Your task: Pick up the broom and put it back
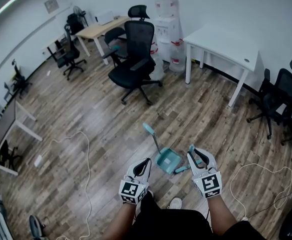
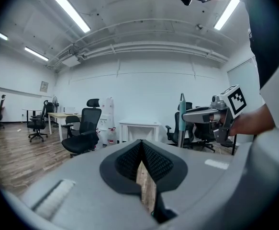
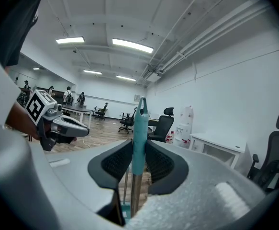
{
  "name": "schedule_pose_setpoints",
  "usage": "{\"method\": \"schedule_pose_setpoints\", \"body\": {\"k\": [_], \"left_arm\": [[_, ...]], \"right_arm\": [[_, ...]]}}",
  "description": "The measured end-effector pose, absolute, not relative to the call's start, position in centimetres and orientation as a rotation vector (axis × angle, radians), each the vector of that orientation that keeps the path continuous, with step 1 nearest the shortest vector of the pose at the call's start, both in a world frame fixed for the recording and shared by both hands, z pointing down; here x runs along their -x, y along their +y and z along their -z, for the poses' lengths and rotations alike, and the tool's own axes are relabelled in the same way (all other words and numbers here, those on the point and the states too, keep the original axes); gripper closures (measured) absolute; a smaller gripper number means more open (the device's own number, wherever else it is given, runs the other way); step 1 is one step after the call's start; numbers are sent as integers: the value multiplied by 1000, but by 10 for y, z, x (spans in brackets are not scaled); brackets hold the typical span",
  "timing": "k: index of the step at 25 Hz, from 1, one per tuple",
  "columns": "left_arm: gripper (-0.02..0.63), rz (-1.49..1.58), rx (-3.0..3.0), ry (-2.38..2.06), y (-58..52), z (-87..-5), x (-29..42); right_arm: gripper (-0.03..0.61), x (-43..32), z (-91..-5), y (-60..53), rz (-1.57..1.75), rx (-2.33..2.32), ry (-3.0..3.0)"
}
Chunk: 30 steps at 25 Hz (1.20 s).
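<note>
My right gripper [image 3: 139, 146] is shut on the broom's teal handle [image 3: 140, 121], which stands upright between the pads. In the head view the same gripper [image 1: 193, 155] holds the handle's top end [image 1: 191, 149] low and right of centre. A teal dustpan [image 1: 168, 160] lies on the wooden floor just left of it, with its long handle [image 1: 154, 138] leaning away. The broom's lower part is mostly hidden. My left gripper [image 1: 144, 164] hangs beside the dustpan, shut with nothing between its pads [image 2: 151, 162]. The left gripper view shows the right gripper [image 2: 202, 115] and the broom handle [image 2: 181, 110].
A black office chair [image 1: 134, 64] stands ahead and a white table [image 1: 225, 43] at the back right. More chairs [image 1: 281, 98] line the right wall. White cables [image 1: 83, 159] trail over the floor at left and right. Desks and chairs [image 1: 93, 31] fill the far left corner.
</note>
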State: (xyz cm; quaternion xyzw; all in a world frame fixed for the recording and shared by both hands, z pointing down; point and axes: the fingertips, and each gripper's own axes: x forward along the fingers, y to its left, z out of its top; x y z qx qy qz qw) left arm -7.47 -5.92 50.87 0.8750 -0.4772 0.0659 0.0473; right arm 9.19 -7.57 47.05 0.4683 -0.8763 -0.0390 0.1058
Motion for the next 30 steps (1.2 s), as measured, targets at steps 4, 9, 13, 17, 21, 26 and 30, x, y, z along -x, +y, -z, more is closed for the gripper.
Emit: {"method": "schedule_pose_setpoints", "body": {"k": [4, 9, 13, 17, 21, 26, 30], "left_arm": [[594, -216, -2665, -1454, -61, -511, 76], [594, -215, -2651, -1454, -60, -516, 80], [594, -230, -2635, -1448, -58, -524, 81], [594, -259, -2608, -1455, -58, -534, 85], [594, -277, -2584, -1451, -57, -545, 90], [594, -290, -2569, -1426, -59, -558, 91], [594, -312, -2544, -1422, -57, -569, 94]], "right_arm": [[488, -94, -479, -76, 102, -1376, -2556], [488, -93, -493, -76, 90, -1358, -2533], [486, -93, -508, -76, 67, -1344, -2502], [486, -92, -527, -79, 32, -1317, -2458], [486, -92, -548, -80, 11, -1295, -2419], [485, -95, -572, -80, -5, -1270, -2372], [485, -93, -591, -78, -14, -1235, -2341]]}}
